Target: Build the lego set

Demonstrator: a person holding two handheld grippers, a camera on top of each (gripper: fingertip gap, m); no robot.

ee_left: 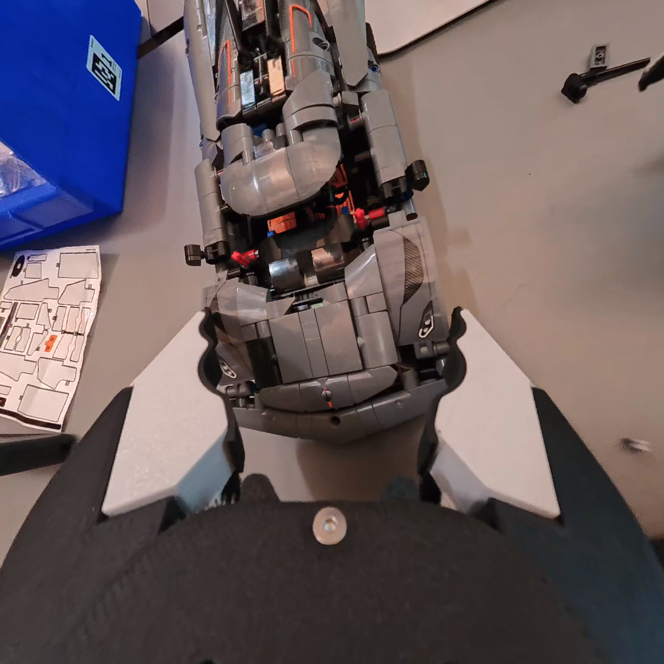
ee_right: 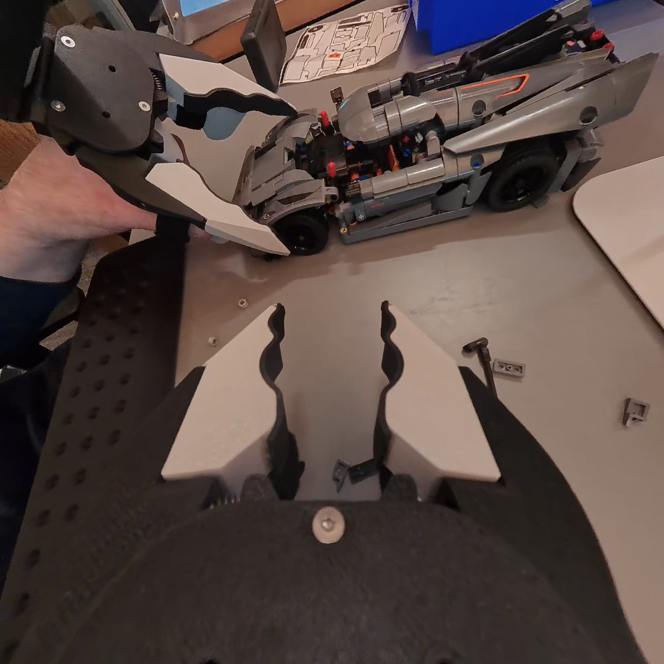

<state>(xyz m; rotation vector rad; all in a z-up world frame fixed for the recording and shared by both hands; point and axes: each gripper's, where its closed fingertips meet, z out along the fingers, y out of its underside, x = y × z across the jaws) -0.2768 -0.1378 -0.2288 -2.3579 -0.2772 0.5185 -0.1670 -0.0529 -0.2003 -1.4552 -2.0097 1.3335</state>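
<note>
Left wrist view: lego car (ee_left: 316, 251) nose toward camera, lengthwise away.

A grey table (ee_right: 467, 280) carries the lego car (ee_right: 431, 151), loose pieces (ee_right: 509, 368), sticker sheet (ee_left: 46, 330) and blue bin (ee_left: 61, 118)

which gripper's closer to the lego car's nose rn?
Left. The left gripper has its fingers on either side of the grey lego car at its nose. The right gripper is open over bare table, well short of the car's side.
</note>
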